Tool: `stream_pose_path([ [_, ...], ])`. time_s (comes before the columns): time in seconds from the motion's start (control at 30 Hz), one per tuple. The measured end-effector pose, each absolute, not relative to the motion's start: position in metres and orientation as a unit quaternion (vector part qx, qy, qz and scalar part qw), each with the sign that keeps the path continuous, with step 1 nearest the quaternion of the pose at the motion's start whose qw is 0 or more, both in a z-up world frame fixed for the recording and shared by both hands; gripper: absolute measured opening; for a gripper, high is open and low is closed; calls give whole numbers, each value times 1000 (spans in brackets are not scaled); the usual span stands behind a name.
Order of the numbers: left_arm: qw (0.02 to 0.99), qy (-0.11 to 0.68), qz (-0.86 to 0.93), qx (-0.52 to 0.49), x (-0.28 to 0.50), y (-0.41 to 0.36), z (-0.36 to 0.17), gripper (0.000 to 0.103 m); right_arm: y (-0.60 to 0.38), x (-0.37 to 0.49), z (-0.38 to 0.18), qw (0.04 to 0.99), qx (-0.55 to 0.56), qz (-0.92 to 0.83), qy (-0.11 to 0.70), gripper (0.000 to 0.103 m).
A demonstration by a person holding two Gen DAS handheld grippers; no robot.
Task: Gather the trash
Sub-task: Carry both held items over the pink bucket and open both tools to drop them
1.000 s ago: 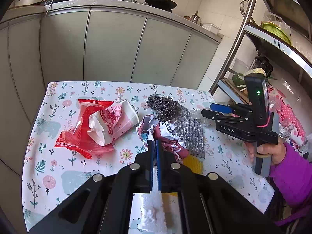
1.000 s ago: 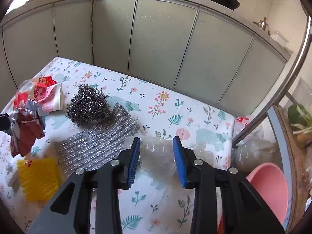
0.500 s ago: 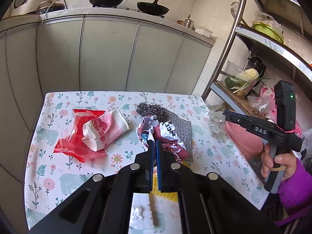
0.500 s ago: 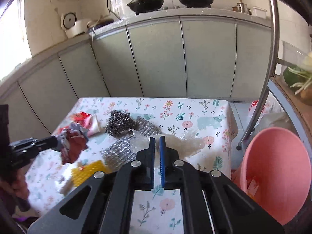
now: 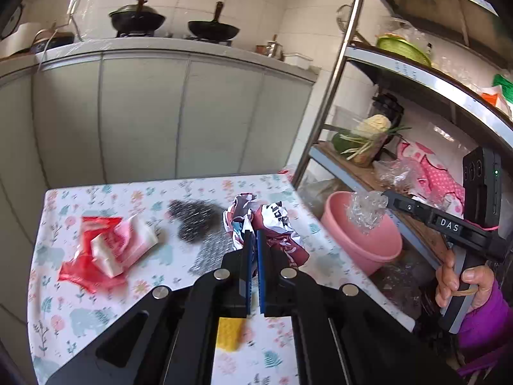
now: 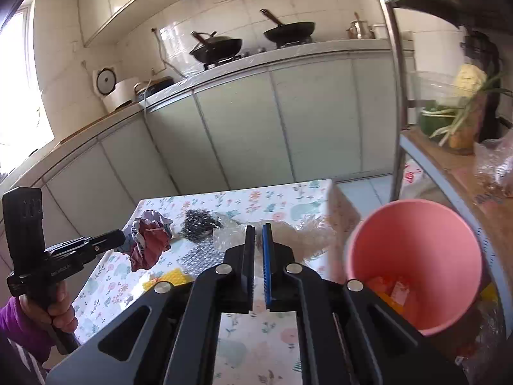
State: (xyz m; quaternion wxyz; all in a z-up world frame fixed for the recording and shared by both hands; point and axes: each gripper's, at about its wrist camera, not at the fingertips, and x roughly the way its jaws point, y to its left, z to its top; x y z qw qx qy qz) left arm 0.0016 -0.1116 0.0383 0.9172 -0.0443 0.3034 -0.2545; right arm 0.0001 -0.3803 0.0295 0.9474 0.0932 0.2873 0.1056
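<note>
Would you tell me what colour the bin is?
The bin is pink, clearest in the right wrist view.

Home kitchen: woks (image 5: 137, 19) on stove; tiled wall; cabinets (image 6: 307, 122); veg rack.

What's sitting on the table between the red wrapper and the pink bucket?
In the left wrist view, between the red wrapper and the pink bucket lie the steel wool scrubber and, lifted in the left tool, the crumpled maroon wrapper.
</note>
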Motion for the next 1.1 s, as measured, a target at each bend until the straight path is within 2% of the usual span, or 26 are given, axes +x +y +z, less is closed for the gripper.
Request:
stream_pose_path([
  [0.5,883,276,-379,-16,17,-249,62,2,-471,-29,19,952,138,0,275,5],
  [0.83,859,307,-410,-2,41,-326,34,2,-505,-23,-7,941,173,-34,290,5],
  [1.1,842,345,-414,9,57,-356,3,2,-516,-12,-26,933,182,-53,307,5],
])
